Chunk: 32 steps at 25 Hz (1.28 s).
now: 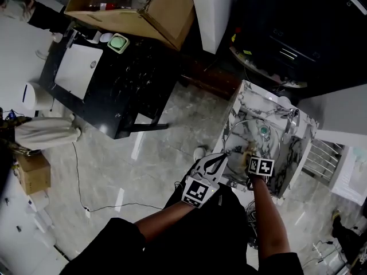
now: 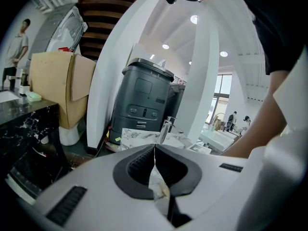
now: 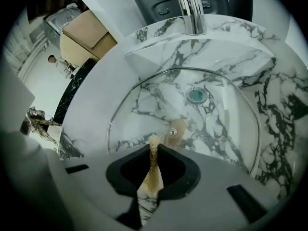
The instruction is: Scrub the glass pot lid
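Found right claw (image 3: 153,146) clamped on a thin brown pad (image 3: 151,177), with the pad edge poking out past the tips. Found left claw (image 2: 155,148) closed tip to tip, with nothing seen gripped and only marble showing through the gap behind the tips. From the head view, placed left claw at the near left edge of the marble sink (image 3: 288,105) and right claw over its near rim.

Located glass pot lid (image 3: 221,129) lying flat in the sink basin, knob (image 3: 174,133) up, just beyond and below right claw. Placed the knob just past the pad edge, slightly right. Contact of pad with glass not determinable. Round, so no long axis to report. Noted glass spreading far and to both sides from the pad. Saw drain (image 3: 196,95) through the glass, farther on.

Judged right claw the nearer and already aimed at the lid. Judged left claw pointed level across the sink, above the glass, with no grip on the lid visible. Expect any stroke to run from the near rim outward, and rate the lid liable to slide.

Farthest, noted faucet (image 3: 190,6) on the far rim and grey bin (image 2: 144,105) behind it.
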Tool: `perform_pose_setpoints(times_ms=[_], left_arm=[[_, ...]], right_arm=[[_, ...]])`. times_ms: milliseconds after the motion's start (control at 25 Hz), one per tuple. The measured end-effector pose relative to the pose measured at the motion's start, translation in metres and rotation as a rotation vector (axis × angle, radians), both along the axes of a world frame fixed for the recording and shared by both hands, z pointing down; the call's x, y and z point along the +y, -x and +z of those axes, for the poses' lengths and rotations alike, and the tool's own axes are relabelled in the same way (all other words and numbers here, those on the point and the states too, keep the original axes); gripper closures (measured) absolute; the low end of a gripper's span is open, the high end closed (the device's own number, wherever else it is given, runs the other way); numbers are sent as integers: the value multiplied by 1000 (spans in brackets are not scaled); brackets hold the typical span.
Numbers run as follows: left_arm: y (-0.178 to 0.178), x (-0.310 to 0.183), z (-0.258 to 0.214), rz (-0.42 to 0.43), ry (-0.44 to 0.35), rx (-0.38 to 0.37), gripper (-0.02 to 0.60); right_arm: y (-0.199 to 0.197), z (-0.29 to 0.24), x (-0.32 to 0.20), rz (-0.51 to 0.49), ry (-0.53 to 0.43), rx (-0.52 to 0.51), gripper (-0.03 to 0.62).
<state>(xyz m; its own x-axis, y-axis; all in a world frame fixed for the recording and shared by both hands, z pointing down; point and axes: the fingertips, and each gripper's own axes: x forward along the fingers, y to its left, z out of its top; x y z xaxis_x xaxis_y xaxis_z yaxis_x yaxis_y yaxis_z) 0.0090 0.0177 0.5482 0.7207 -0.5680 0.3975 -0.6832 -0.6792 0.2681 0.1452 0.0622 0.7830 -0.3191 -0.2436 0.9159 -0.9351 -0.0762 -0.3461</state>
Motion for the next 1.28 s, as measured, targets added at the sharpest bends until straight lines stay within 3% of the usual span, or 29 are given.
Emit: perform_pose_setpoints(times_ms=[360,920,1280], left_arm=[[14,-8,-1,6,17,-1,565],[12,-12,-1,81,17,-6,565],[15,-17,1,99,34,14,565]], right_arm=[[20,-1,-10,25,-4,-18,536],[51,-5,-27,92,-26,-83,536],[63,-5,-33,83,-25,-71,536]])
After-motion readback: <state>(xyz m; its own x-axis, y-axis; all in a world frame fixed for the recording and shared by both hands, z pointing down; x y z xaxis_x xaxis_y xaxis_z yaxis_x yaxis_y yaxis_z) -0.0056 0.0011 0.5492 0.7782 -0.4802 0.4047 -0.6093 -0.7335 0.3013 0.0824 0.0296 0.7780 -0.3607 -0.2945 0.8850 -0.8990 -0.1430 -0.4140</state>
